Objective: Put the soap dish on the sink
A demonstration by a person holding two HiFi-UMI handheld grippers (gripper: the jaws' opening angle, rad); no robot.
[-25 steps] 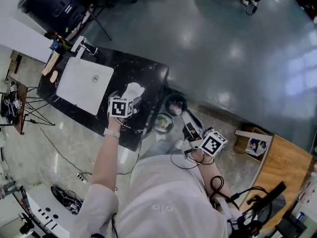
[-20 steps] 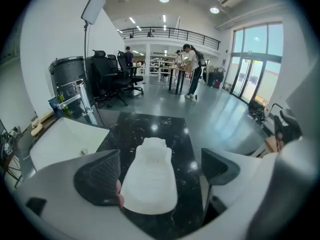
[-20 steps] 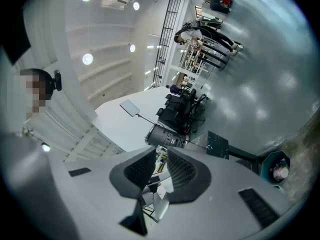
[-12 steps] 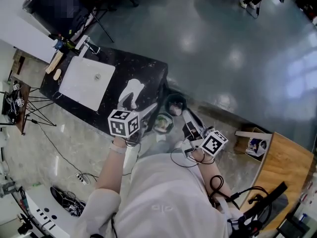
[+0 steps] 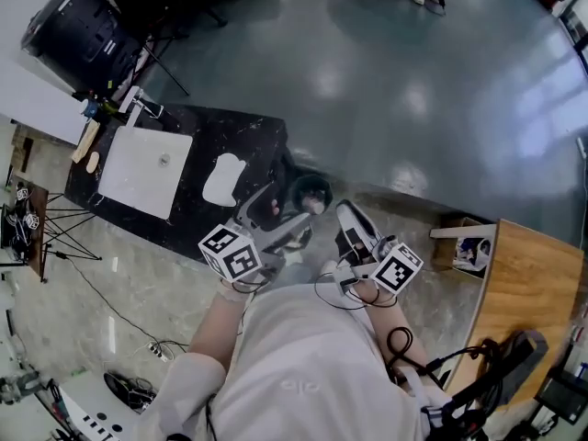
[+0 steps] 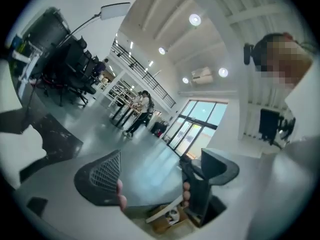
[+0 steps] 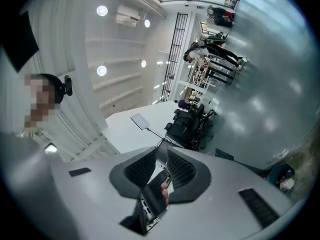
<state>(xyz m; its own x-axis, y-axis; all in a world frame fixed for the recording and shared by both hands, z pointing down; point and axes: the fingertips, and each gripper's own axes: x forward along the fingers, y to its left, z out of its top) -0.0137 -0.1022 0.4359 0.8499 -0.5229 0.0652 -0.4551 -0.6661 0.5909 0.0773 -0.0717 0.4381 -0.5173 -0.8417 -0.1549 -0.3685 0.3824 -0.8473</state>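
Observation:
The white soap dish lies on the black counter, just right of the white sink basin. My left gripper hangs off the counter's near corner, apart from the dish, and is open. In the left gripper view, the left gripper has its jaws spread wide with only floor and hall behind them. My right gripper is held close to my body, right of the counter. In the right gripper view, the right gripper is shut with nothing held.
A faucet and wooden brushes sit at the sink's far end. A round dark bin stands by the counter's corner. A tripod stands left, a wooden table right. Cables lie on the tiled floor.
My left gripper let go of the soap dish, which now rests on the counter, and drew back toward my body. The right gripper stayed put.

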